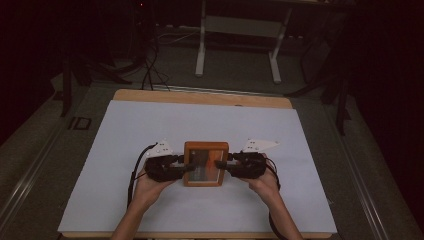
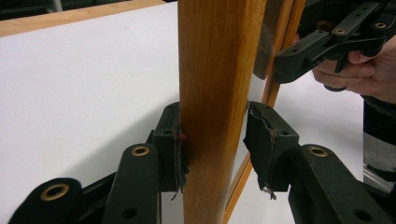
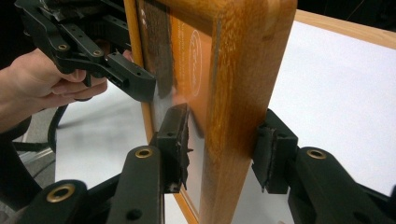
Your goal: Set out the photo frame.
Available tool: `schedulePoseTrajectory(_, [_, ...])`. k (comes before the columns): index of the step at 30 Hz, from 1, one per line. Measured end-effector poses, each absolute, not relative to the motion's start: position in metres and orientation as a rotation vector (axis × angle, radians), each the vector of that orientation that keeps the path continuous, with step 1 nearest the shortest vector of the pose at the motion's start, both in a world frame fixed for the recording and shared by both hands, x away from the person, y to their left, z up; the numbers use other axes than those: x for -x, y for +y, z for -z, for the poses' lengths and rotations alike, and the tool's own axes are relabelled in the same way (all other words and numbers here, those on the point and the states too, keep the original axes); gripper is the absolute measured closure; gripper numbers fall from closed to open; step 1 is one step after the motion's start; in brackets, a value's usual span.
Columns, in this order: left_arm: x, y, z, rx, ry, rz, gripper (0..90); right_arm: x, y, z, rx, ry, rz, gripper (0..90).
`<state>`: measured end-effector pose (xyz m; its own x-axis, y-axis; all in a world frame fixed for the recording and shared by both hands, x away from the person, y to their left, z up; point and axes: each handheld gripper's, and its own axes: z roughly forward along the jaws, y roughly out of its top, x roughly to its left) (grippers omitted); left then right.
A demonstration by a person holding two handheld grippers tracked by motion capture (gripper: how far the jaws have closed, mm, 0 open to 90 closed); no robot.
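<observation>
Both grippers meet a wooden picture frame [image 1: 205, 163] at mid-table on the smooth white sheet [image 1: 125, 135]: left gripper [image 1: 187, 164] on its left edge, right gripper [image 1: 223, 163] on its right. Left gripper view: frayed black pads [image 2: 176, 156] straddle the rounded, grained rail; whether they clamp it, I cannot tell. Right gripper view: pads [image 3: 180, 144] bracket the glazed frame, which holds an orange print.

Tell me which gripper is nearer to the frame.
Neither: the left gripper straddles the frame at its left side, the right gripper at its right side.
</observation>
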<state>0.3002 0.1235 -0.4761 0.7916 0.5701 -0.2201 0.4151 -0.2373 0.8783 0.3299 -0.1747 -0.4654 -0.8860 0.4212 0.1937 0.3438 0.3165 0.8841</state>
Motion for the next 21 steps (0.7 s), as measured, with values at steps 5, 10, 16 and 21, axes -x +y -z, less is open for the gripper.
schedulePoseTrajectory(5, [-0.301, 0.126, 0.478, -1.865, 0.758, -0.159, 59.0, -0.329, -0.172, 0.466, -0.750, 2.495, -1.642, 59.5])
schedulePoseTrajectory(10, [-0.302, 0.128, 0.480, -1.864, 0.767, -0.142, 58.9, -0.330, -0.169, 0.468, -0.769, 2.497, -1.639, 59.5])
schedulePoseTrajectory(16, [-0.305, 0.130, 0.484, -1.853, 0.769, -0.112, 58.8, -0.329, -0.169, 0.469, -0.798, 2.499, -1.639, 59.8])
schedulePoseTrajectory(21, [-0.308, 0.132, 0.486, -1.847, 0.774, -0.094, 58.4, -0.330, -0.168, 0.471, -0.824, 2.499, -1.638, 60.1])
